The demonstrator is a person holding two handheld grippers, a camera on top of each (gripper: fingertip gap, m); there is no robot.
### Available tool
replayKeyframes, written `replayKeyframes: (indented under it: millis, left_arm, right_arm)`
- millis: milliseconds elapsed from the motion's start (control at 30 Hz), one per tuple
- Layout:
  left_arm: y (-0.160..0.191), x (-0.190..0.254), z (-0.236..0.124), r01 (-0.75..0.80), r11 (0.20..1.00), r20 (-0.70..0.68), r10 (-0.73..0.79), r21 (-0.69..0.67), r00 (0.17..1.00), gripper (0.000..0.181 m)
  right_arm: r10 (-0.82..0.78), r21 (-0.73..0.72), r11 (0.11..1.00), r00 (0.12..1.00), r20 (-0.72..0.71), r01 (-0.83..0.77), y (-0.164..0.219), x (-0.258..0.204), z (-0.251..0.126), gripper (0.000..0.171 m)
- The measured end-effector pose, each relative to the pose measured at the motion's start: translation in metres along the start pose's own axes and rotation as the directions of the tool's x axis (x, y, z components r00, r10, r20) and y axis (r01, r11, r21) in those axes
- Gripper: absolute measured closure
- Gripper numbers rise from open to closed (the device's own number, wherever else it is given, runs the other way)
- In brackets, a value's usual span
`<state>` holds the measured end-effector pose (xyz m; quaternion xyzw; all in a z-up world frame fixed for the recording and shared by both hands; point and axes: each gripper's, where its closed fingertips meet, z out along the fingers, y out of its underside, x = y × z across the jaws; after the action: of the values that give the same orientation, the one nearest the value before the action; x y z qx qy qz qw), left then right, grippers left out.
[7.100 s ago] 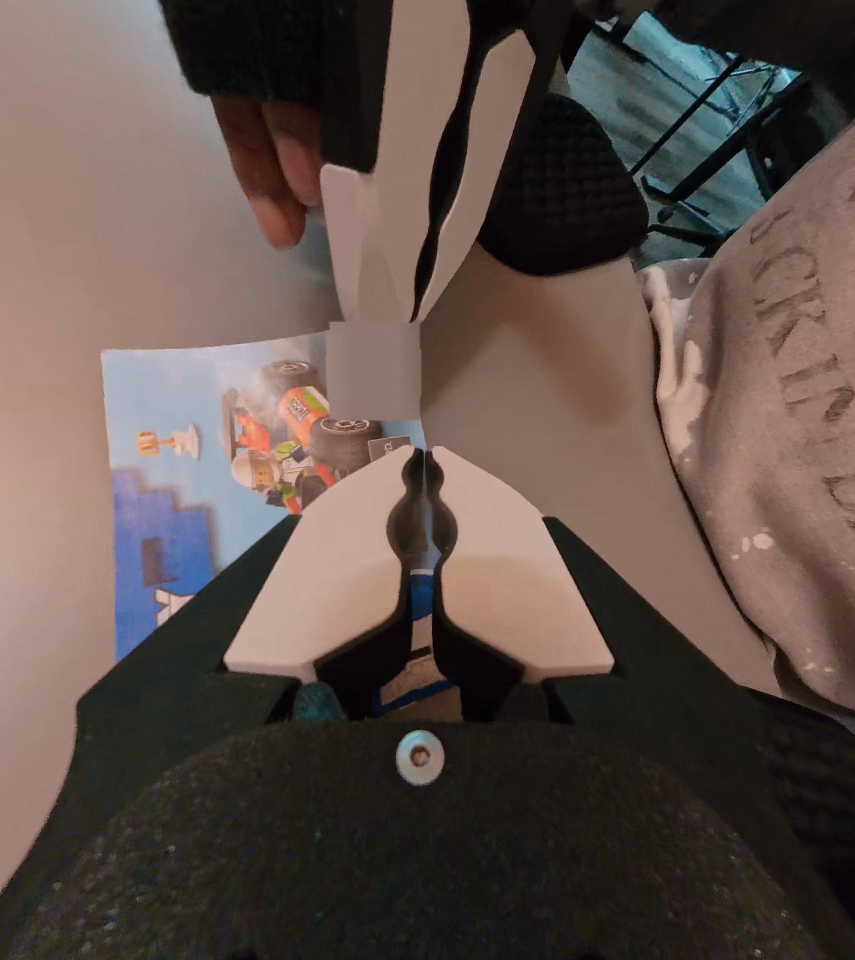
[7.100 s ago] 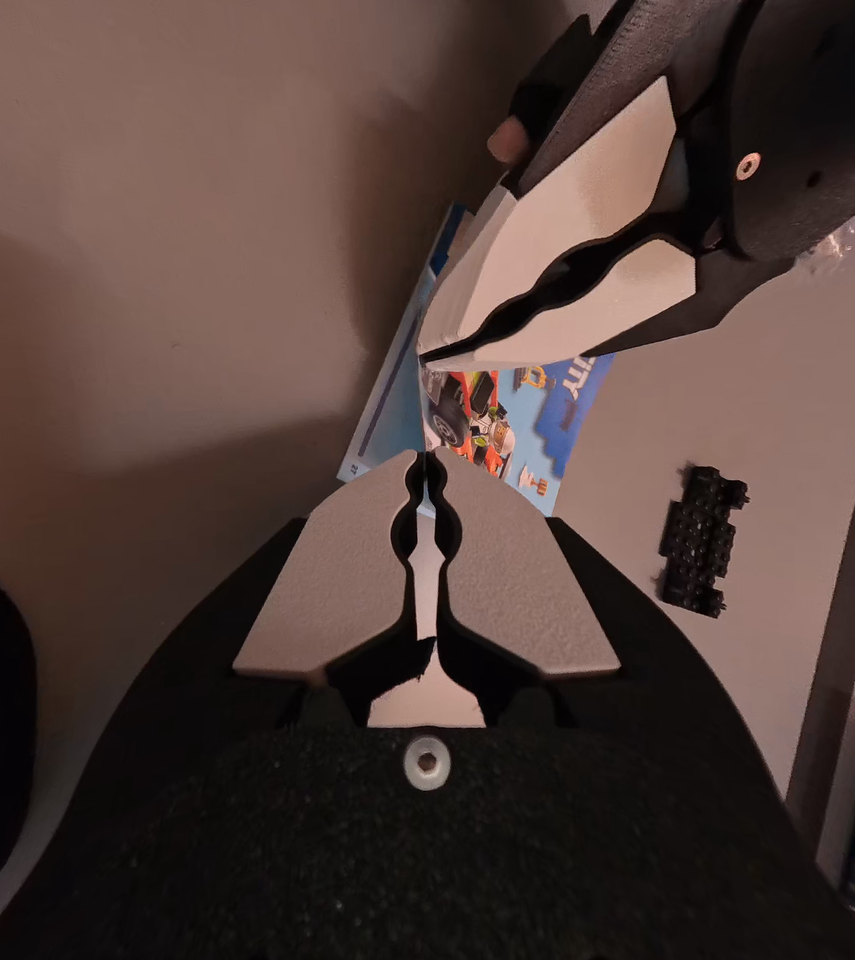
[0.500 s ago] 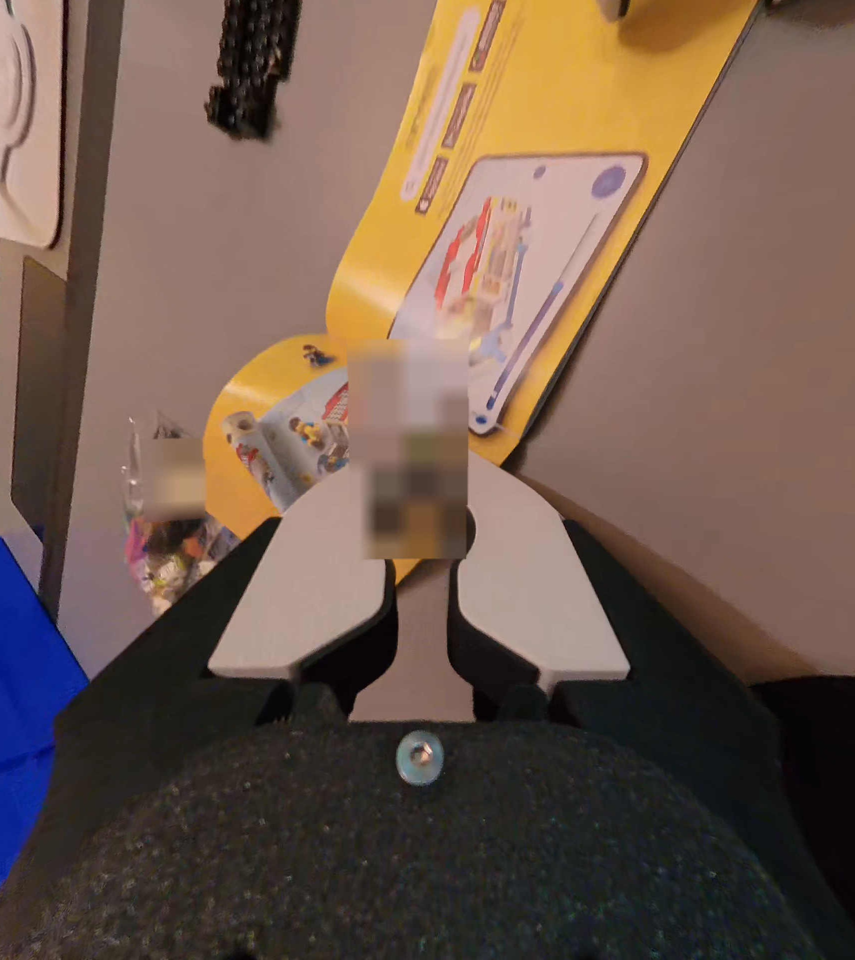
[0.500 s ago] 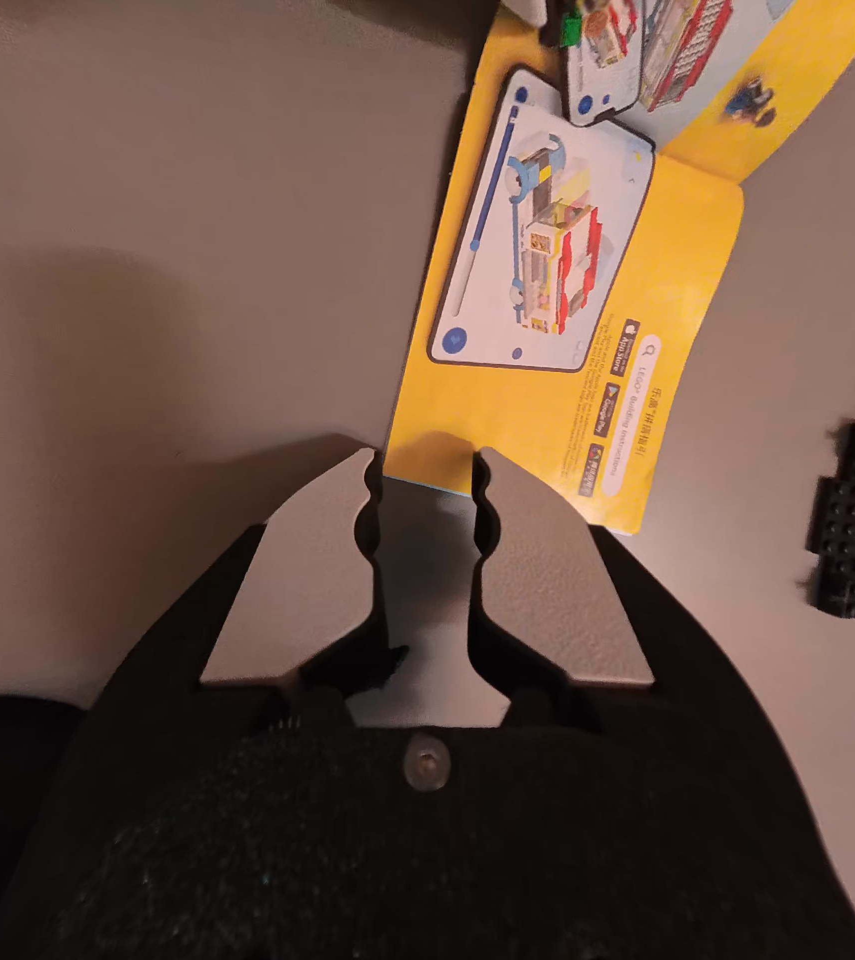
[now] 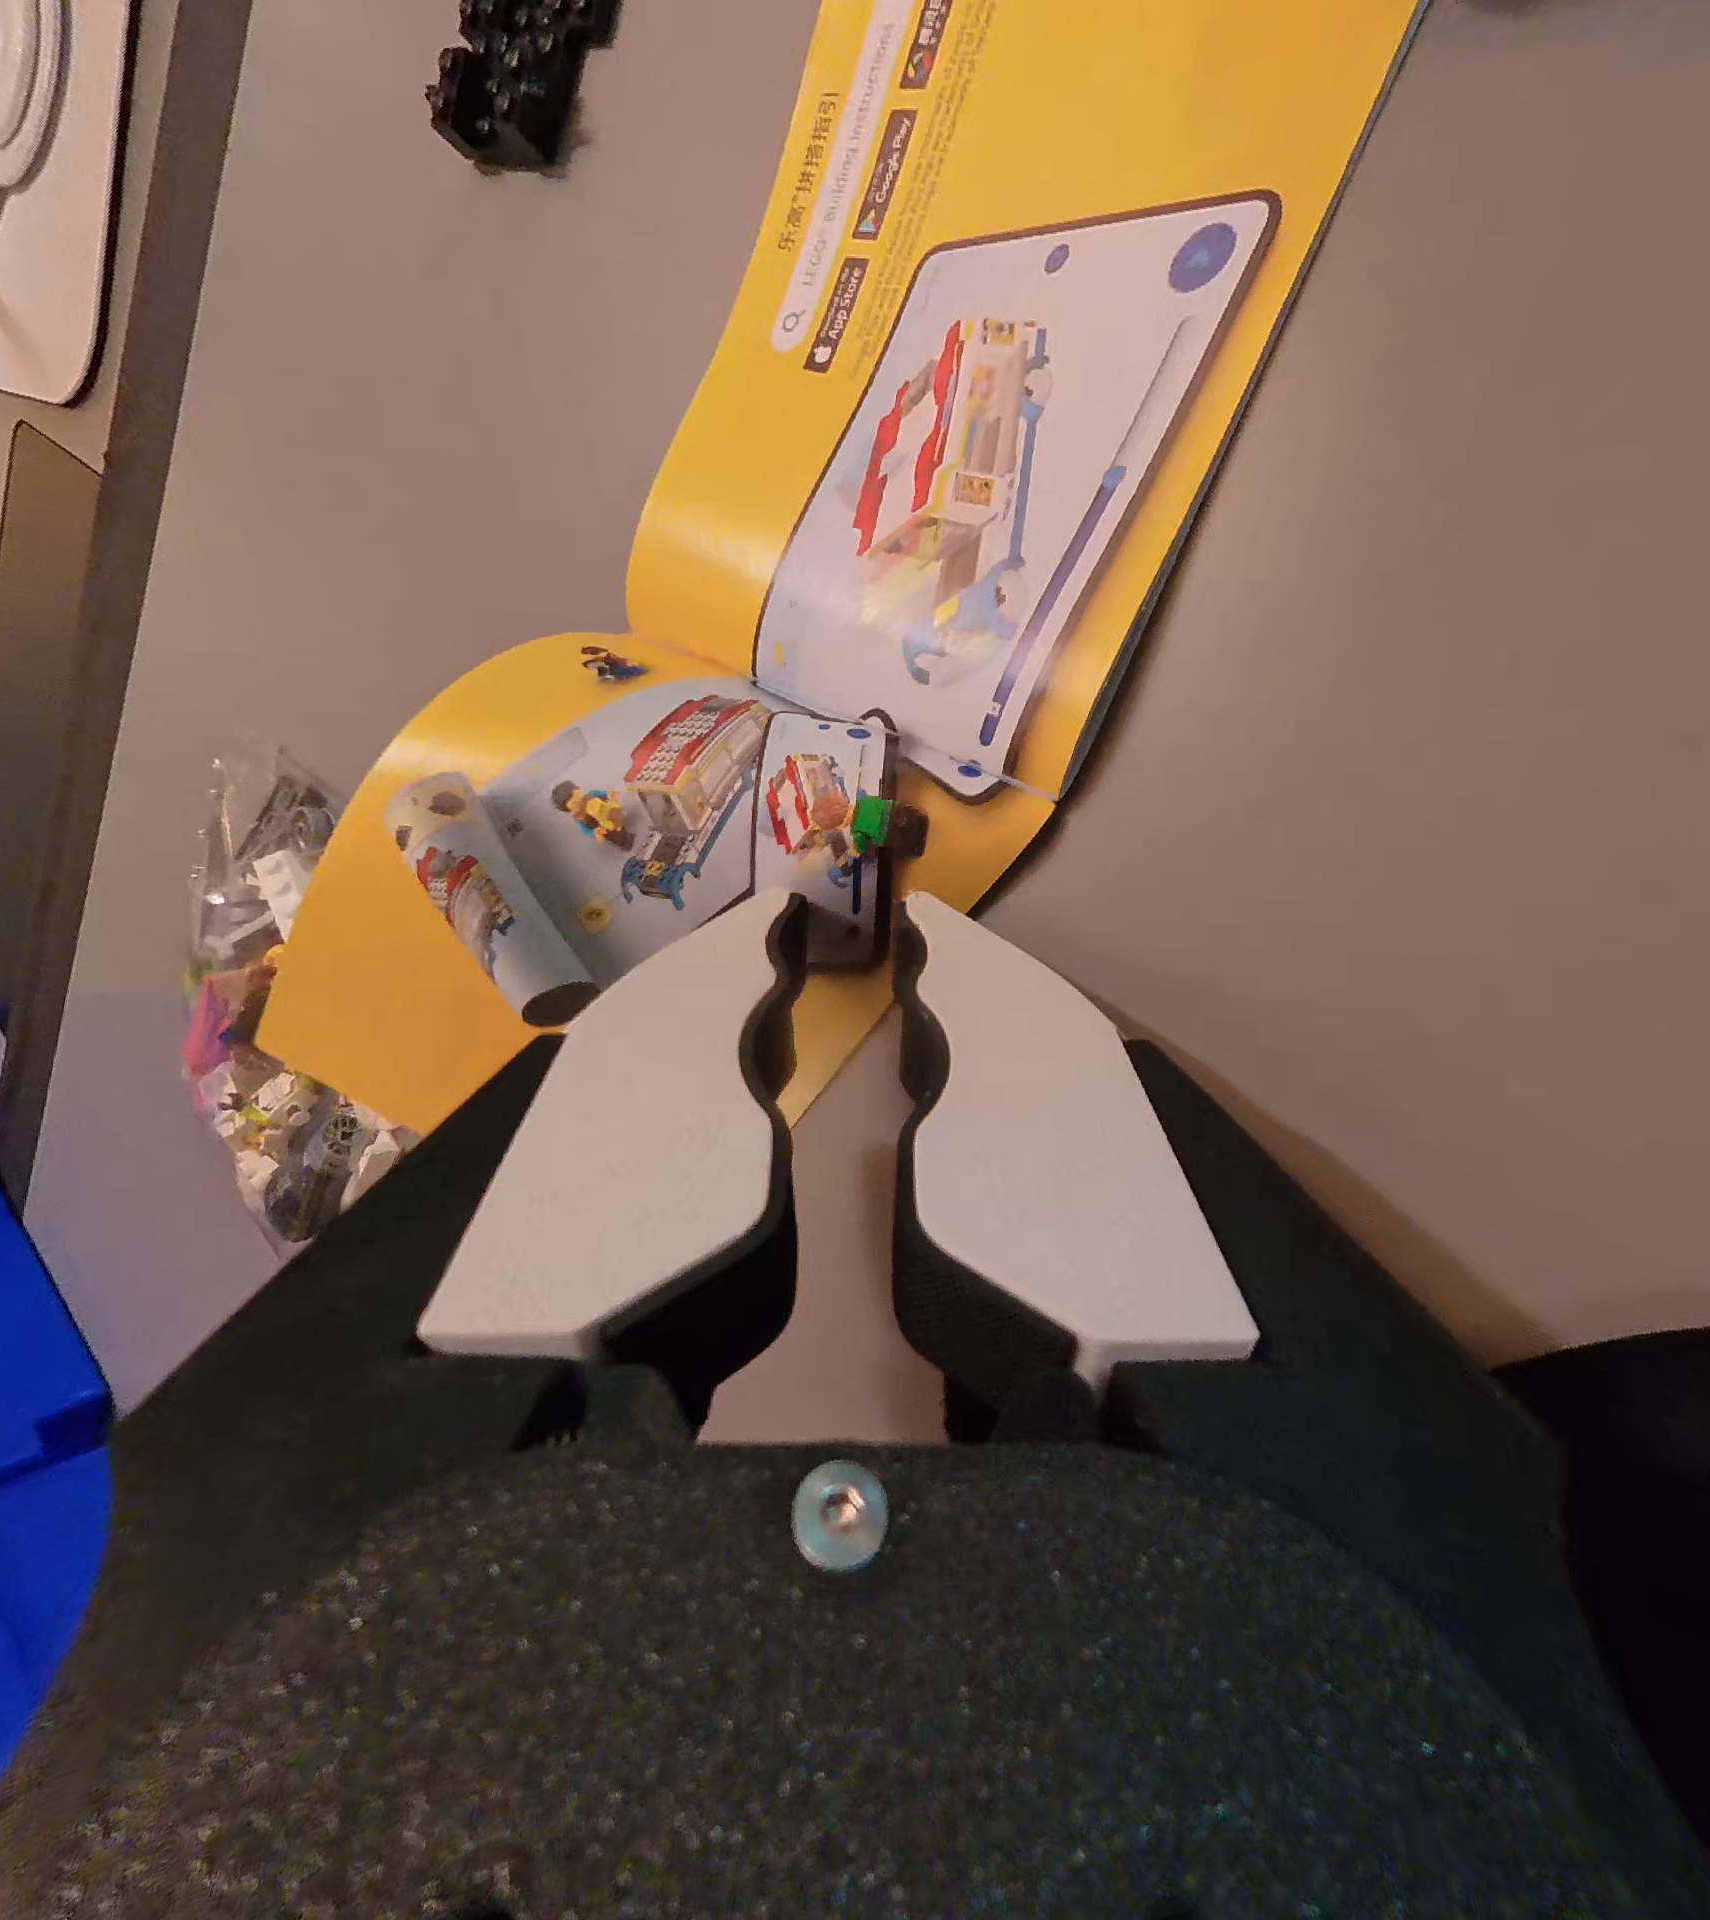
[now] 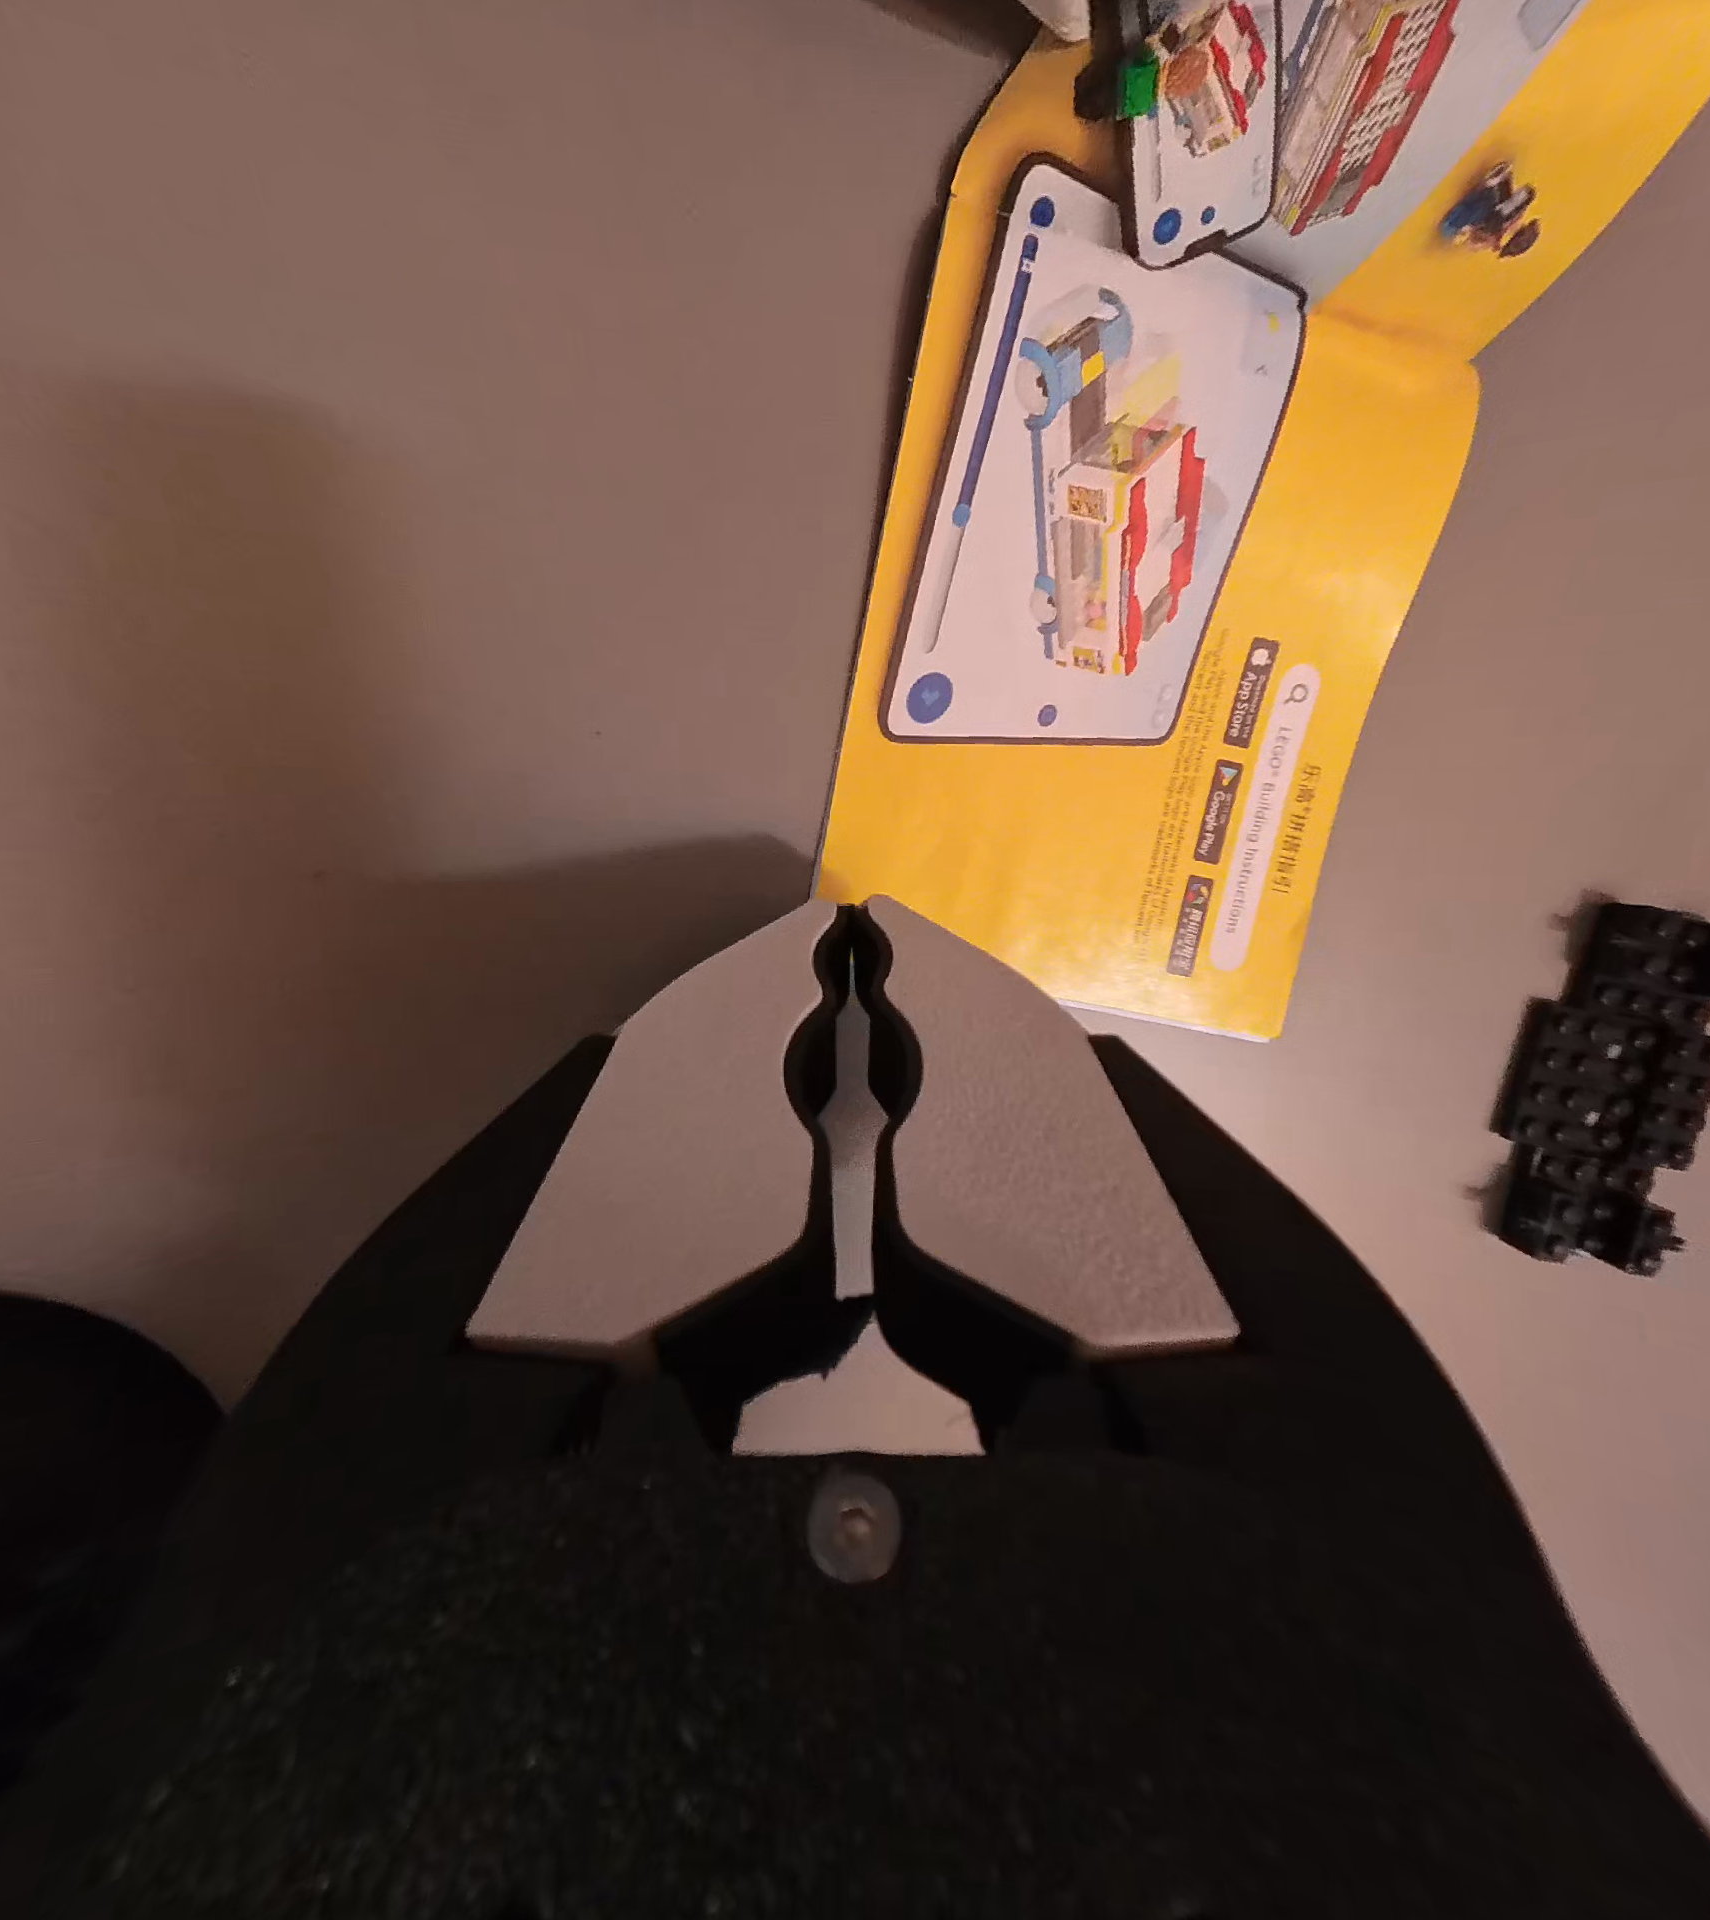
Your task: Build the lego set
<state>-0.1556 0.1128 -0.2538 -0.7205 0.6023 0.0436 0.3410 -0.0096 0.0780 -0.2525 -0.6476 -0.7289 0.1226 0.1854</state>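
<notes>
Booklet lies open on the grey table, yellow pages up, where seconds ago we held it shut by its blue cover between both grippers. Half a second ago our right gripper stood parted at the near corner of the page; now its tips have come together there, and a thin pale edge shows between them, so we judge it has pinched that corner, though we cannot tell for sure. Our left gripper hangs with a clear gap between its fingers over the opposite page edge, holding nothing. The black chassis sits well apart from the booklet, untouched, and the bag of parts lies just beside the curled page, unopened as far as we can see. We read this as a page turn: building proper has not begun.
</notes>
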Motion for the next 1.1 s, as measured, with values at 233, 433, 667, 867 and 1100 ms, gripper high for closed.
replayKeyframes:
  millis: [233,433,667,867,1100]
  left_arm:
    - [0.002,-0.001,0.002,0.024,1.0,-0.008,-0.024,0.019,1.0,0.167]
    - [0.004,-0.004,0.003,0.035,0.999,-0.009,-0.035,0.032,0.999,0.168]
    - [0.007,-0.006,0.003,0.048,0.998,-0.013,-0.048,0.045,0.999,0.168]
    - [-0.008,-0.008,-0.009,0.094,0.987,-0.054,-0.088,0.128,0.995,0.168]
    - [-0.043,-0.003,-0.023,0.048,0.978,-0.091,-0.03,0.203,0.995,0.166]
  right_arm:
    - [-0.059,-0.059,0.997,0.998,-0.03,0.057,0.007,0.0,0.009,0.146]
    - [-0.046,-0.053,0.997,0.998,0.033,0.048,0.009,0.001,0.011,0.166]
    - [-0.004,-0.025,1.0,0.996,0.092,0.007,0.008,0.007,0.01,0.171]
    - [0.012,0.032,0.999,0.996,0.085,-0.015,0.001,0.013,0.003,0.171]
    - [-0.002,0.099,0.995,1.0,0.031,-0.001,-0.013,0.021,-0.005,0.171]
